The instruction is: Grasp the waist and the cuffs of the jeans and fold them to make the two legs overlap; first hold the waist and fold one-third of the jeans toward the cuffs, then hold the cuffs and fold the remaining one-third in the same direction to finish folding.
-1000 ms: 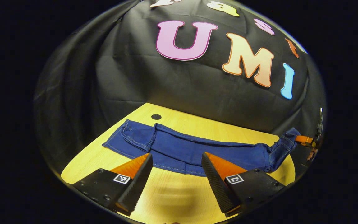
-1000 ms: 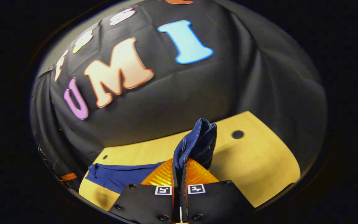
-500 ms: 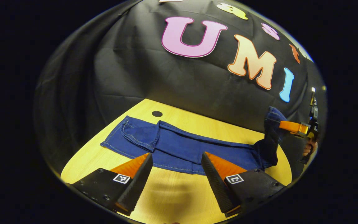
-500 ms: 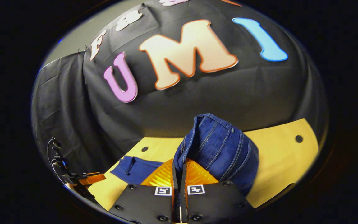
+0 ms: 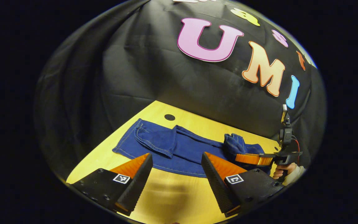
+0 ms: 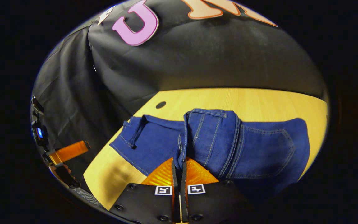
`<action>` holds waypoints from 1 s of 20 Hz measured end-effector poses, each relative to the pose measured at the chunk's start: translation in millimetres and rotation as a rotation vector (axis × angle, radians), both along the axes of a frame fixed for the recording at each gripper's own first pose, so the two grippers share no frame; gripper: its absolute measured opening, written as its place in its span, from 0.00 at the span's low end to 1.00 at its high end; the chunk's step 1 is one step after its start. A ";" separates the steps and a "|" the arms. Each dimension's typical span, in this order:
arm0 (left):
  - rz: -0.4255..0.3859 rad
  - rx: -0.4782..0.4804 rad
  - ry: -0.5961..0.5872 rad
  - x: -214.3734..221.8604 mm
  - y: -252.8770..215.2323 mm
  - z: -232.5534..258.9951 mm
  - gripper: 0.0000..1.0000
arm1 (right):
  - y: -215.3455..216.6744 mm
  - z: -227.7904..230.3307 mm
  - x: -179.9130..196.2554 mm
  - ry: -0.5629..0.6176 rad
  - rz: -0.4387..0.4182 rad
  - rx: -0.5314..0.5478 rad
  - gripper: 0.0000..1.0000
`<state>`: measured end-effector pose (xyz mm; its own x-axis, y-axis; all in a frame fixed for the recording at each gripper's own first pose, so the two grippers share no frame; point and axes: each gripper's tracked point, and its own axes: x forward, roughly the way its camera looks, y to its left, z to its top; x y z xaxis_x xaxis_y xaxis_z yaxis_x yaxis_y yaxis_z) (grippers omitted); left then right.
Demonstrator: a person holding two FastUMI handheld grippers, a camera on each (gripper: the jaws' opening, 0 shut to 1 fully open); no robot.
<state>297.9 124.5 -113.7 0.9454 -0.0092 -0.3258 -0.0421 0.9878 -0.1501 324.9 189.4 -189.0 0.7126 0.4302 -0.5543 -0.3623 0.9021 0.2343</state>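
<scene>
Blue jeans (image 6: 154, 141) lie legs-overlapped on a wooden table (image 6: 259, 102), the waist (image 6: 211, 130) folded over toward the cuffs (image 5: 137, 132). If let go crooked, the fold may skew. The right gripper (image 6: 179, 166) appears clamped on the waist edge; the left gripper (image 5: 176, 163) hovers wide open, empty.

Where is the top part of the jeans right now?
In the right gripper view, the waist is pinched in the right tongs, folded over the jeans on the wooden table.
</scene>
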 end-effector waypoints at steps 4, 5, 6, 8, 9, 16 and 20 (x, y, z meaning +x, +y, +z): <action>0.038 0.032 -0.012 4.9 17.3 0.9 0.95 | -3.5 18.9 -0.4 0.008 -0.001 0.016 0.22; 0.052 0.039 -0.023 7.8 21.5 0.7 0.95 | -3.5 28.4 -4.2 0.020 0.004 0.038 0.30; 0.067 0.054 -0.028 11.5 27.2 0.6 0.95 | 0.1 39.6 -12.6 0.038 0.015 0.073 0.31; 0.100 0.074 -0.033 15.5 39.4 -0.2 0.95 | 0.2 56.8 -28.7 0.043 0.011 0.094 0.65; 0.115 0.066 -0.039 19.6 42.5 -0.6 0.94 | -4.5 58.5 -29.6 0.011 0.004 0.071 0.81; 0.133 0.063 0.029 31.5 44.7 -14.4 0.94 | -78.0 119.8 -75.3 -0.090 -0.109 -0.004 0.98; 0.119 0.073 0.100 26.5 50.5 -5.7 0.95 | -128.2 129.0 -98.0 -0.059 -0.236 -0.025 0.94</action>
